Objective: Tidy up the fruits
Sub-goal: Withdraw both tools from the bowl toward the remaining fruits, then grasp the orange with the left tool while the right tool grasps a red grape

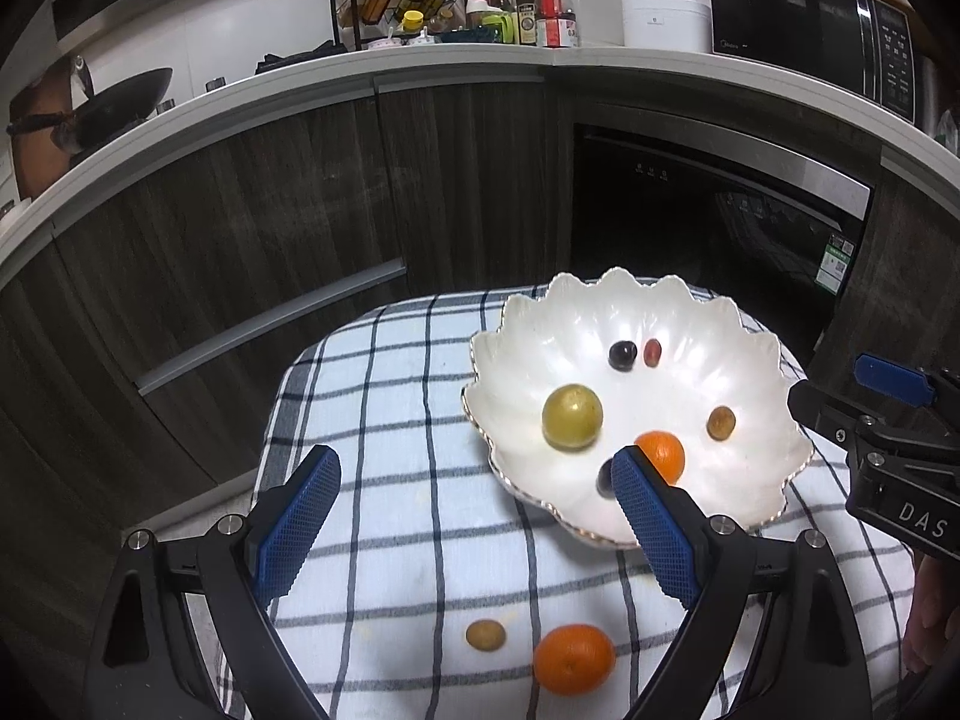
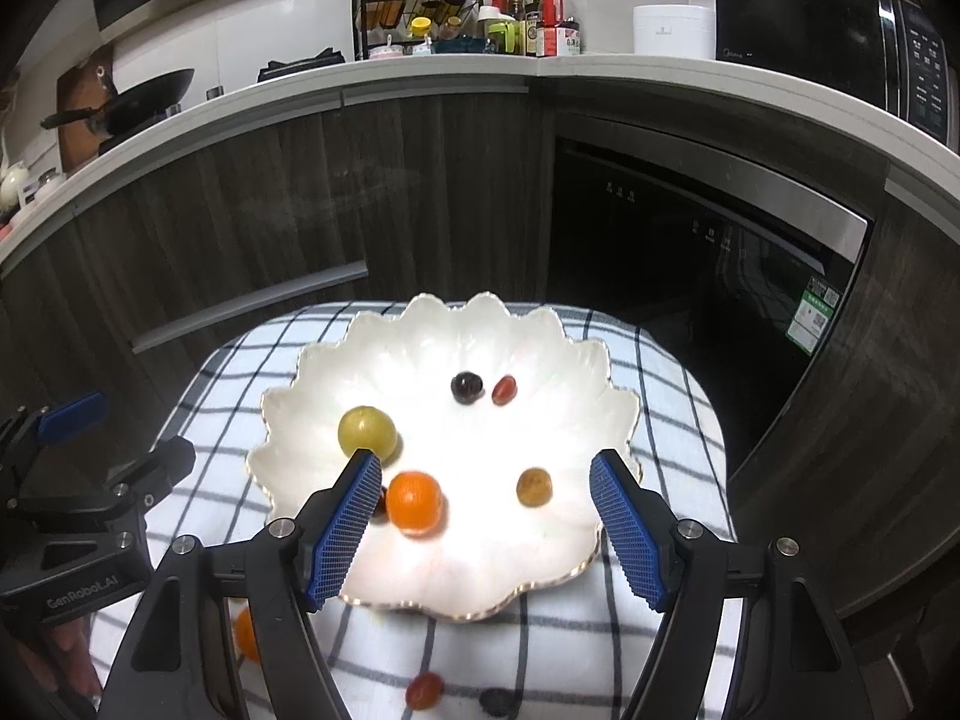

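- Left wrist view: left tongs [image 1: 474,474] released, empty, above checked tabletop [image 1: 396,396];
- Right tongs [image 2: 486,474] released over scalloped white bowl [image 2: 540,570]; small orange tangerine [image 2: 414,503] between pads, untouched.

Kitchen backdrop: white worktop [image 1: 420,69] above dark wood-grain cabinets [image 1: 240,210], bearing a spice rack [image 1: 396,0], wok [image 1: 120,102] and black microwave [image 1: 810,30]; built-in dishwasher [image 1: 720,222] below

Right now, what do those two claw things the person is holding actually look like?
Both are black, angular frames with silver bolts. The left gripper and the right gripper each have two fingers faced with blue, grid-textured pads. White lettering marks their bodies. No cables or sleeves show.
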Available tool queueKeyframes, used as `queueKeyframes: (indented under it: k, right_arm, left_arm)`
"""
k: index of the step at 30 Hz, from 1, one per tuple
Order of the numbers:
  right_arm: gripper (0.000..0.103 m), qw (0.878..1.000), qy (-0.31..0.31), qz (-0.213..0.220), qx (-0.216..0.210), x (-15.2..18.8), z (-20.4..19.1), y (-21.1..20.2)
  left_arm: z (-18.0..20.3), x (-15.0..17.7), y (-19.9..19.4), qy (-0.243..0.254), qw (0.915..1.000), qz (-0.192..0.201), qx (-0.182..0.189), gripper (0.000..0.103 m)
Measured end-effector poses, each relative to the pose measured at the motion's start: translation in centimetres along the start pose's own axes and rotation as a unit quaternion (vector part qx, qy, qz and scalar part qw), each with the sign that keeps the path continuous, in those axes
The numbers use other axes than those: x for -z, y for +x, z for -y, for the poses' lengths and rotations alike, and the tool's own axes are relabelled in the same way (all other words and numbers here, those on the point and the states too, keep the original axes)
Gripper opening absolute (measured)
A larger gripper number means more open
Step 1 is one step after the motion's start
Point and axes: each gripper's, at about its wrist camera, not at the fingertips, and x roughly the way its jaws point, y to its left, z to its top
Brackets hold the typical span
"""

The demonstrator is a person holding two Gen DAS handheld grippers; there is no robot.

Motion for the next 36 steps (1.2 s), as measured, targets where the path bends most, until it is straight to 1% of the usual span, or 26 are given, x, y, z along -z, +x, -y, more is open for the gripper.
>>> queueKeyframes:
  k: [4, 12, 24, 31, 36]
  right_arm:
    - [0.073, 1.0, -0.002, -0.005, 0.001, 1.1, -0.1, -0.2]
    - [0.073, 1.0, -0.008, 0.0, -0.005, 3.0, -0.6, -1.1]
    - [0.073, 1.0, -0.014, -0.012, -0.011, 5.4, -0.8, -0.9]
    - [0.073, 0.999, -0.023, -0.021, -0.02, 6.9, -1.9, -0.7]
    - [0.073, 0.999, -0.026, -0.026, -0.021, 7.9, -2.4, -0.5]
  left_arm:
    - [0.1, 1.1, -0.4, -0.001, 1.0, 0.0, 0.002, 0.093]
    - [0.5, 3.0, -0.9, 0.007, 0.9999, -0.008, 0.003, 0.093]
    - [0.7, 5.5, -1.4, 0.012, 0.9998, -0.01, 0.012, 0.093]
    - [0.5, 7.3, -1.4, 0.015, 0.9997, -0.015, 0.015, 0.092]
    - [0.4, 8.5, -1.1, 0.012, 0.9994, -0.022, 0.023, 0.092]
